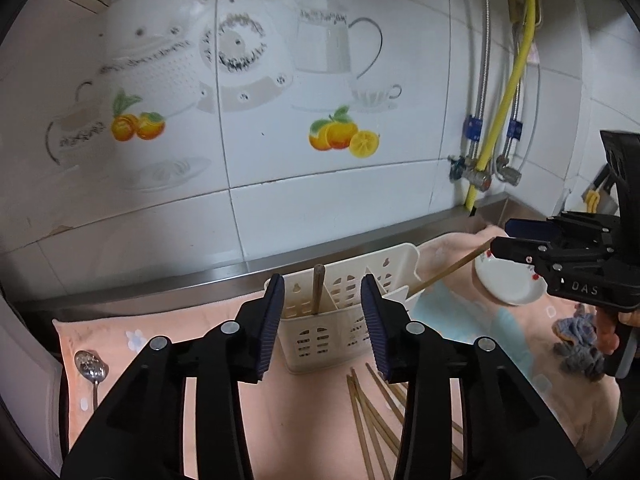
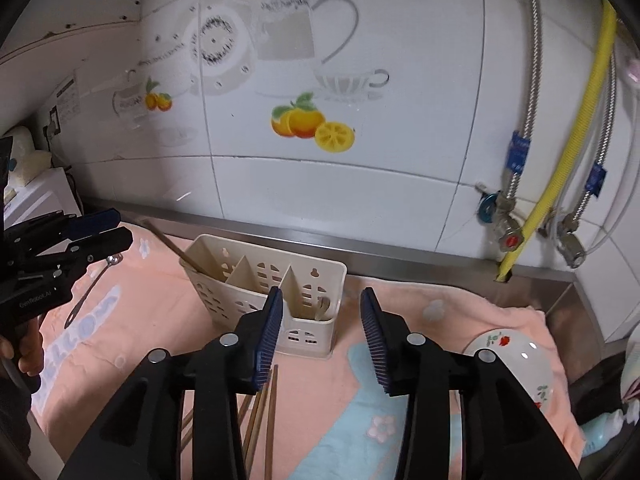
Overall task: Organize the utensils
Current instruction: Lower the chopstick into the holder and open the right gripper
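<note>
Cream slotted utensil caddy (image 1: 340, 320): three compartments, standing upright on a peach and blue towel (image 1: 168, 332) against the steel back edge of the counter. From the left wrist view its lower front corners are hidden behind the blue pads. One wooden chopstick (image 1: 319, 288) stands in its left compartment; a second chopstick (image 1: 452, 270) leans out of the right end toward the right. From the right wrist view a pale utensil head shows through the slots of the right compartment, too dim to identify.

Loose chopsticks (image 1: 372, 412): a fanned bundle lying on the towel just in front of the caddy; their near ends are cut off by the gripper bodies in both views, so the count cannot be told.

Metal spoon (image 1: 92, 364): on the towel well left of the caddy, handle running out of frame.

White floral bowl (image 2: 516, 364): right of the caddy, partly hidden behind the right gripper's arm.

Left gripper (image 1: 322, 320): jaws parted to a moderate gap, nothing between the pads, hovering before the caddy.

Right gripper (image 2: 320, 336): jaws likewise partly apart and empty, above the loose chopsticks.

Grey-blue cloth (image 1: 576, 344): bunched at the right edge, largely hidden.
</note>
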`<state>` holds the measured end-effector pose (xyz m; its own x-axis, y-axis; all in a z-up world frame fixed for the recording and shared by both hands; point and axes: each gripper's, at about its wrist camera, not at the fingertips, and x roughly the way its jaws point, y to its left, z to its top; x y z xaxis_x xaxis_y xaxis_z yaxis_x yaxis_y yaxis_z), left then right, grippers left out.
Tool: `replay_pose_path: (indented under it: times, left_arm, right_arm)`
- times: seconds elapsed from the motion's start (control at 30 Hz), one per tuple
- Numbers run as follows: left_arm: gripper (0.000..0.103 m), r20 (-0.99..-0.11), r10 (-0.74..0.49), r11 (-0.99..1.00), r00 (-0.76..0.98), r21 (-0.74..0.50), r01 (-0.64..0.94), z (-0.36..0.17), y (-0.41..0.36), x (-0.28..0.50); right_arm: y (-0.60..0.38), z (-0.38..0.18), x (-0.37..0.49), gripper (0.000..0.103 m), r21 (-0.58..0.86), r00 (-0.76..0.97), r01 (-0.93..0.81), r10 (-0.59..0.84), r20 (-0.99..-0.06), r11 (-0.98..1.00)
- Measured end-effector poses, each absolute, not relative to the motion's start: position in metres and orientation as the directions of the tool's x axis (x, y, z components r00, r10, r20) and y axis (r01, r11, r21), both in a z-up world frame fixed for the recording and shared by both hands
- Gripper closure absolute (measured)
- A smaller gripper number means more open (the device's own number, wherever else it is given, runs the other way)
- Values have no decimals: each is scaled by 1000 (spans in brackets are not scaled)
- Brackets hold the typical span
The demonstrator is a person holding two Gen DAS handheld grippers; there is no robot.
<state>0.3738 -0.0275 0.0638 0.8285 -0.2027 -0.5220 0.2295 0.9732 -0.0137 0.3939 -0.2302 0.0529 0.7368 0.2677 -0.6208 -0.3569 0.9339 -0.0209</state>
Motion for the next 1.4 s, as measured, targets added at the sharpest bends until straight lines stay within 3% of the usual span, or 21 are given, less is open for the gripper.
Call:
replay_pose_path:
  times: [0.1, 0.43, 1.4]
  left_arm:
    - [58, -505, -208, 973, 838, -18, 230, 65, -26, 360]
    - [52, -485, -233, 969, 843, -41, 244, 54, -22, 324]
    - [46, -585, -237, 969, 776, -84, 233, -27, -16, 259]
  right_arm:
    - [-229, 57, 376, 54, -57, 761, -351, 250, -599, 934]
    - [-231, 46, 321, 42, -88, 777, -353, 239, -582, 931]
    - [-241, -55, 243, 36, -41, 748, -223, 144, -648, 974]
